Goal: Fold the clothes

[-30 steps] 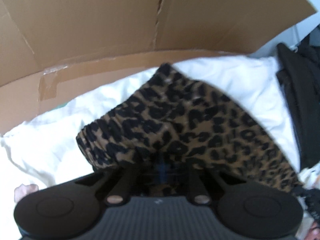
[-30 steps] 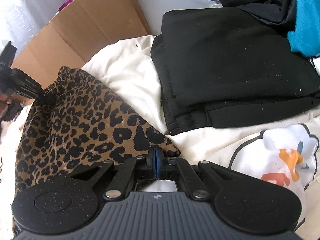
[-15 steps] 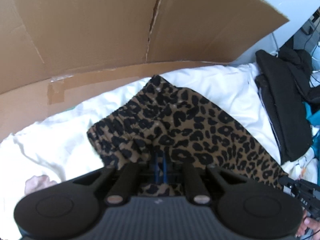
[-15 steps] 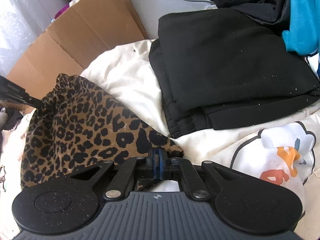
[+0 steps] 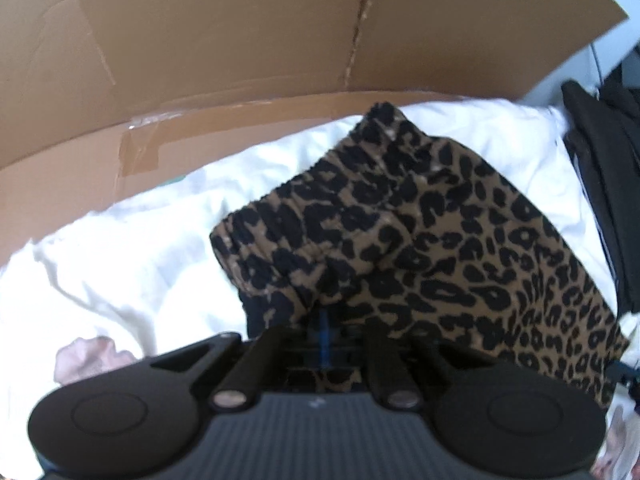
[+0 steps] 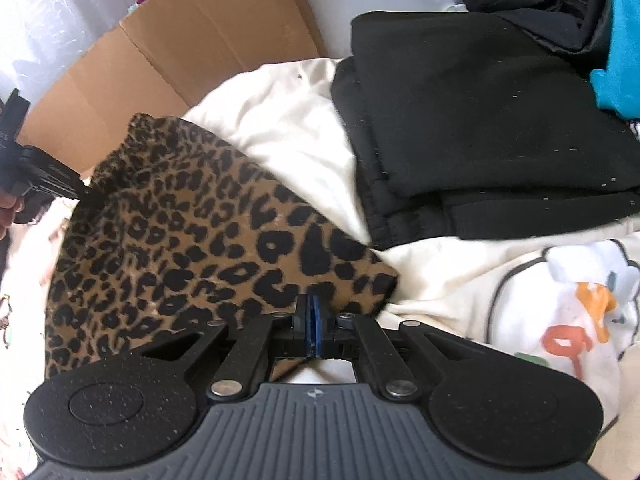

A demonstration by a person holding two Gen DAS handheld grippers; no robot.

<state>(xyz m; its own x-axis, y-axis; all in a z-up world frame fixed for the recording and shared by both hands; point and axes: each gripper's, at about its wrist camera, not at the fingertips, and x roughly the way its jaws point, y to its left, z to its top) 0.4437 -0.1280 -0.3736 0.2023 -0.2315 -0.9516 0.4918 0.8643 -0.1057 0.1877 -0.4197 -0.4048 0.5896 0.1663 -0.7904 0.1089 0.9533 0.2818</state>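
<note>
Your left gripper (image 5: 325, 322) has its jaws clamped together on the leopard-print garment (image 5: 420, 240) near the gathered waistband; your right gripper (image 6: 311, 312) has its jaws pressed together on the garment's opposite corner. The garment lies stretched between the two over a white sheet (image 5: 132, 248).

Left wrist view: the waistband end of the garment points toward a tall cardboard sheet (image 5: 260, 40) standing just behind it, with a taped seam. Only a narrow strip of black clothing (image 5: 600, 168) appears beside the garment's far edge. A pink patch (image 5: 86, 356) lies on the sheet on the garment's other side; what it is cannot be told.

Right wrist view: the black strip turns out to be a folded black garment (image 6: 480, 140) lying just beside the leopard print, with a heap of dark clothes (image 6: 532, 8) and a teal cloth (image 6: 620, 40) beyond it. A cartoon print (image 6: 580, 308) marks the sheet near the garment's gripped corner. The left gripper (image 6: 86, 192) shows here at the garment's far edge, your fingers (image 6: 8, 208) behind it.
</note>
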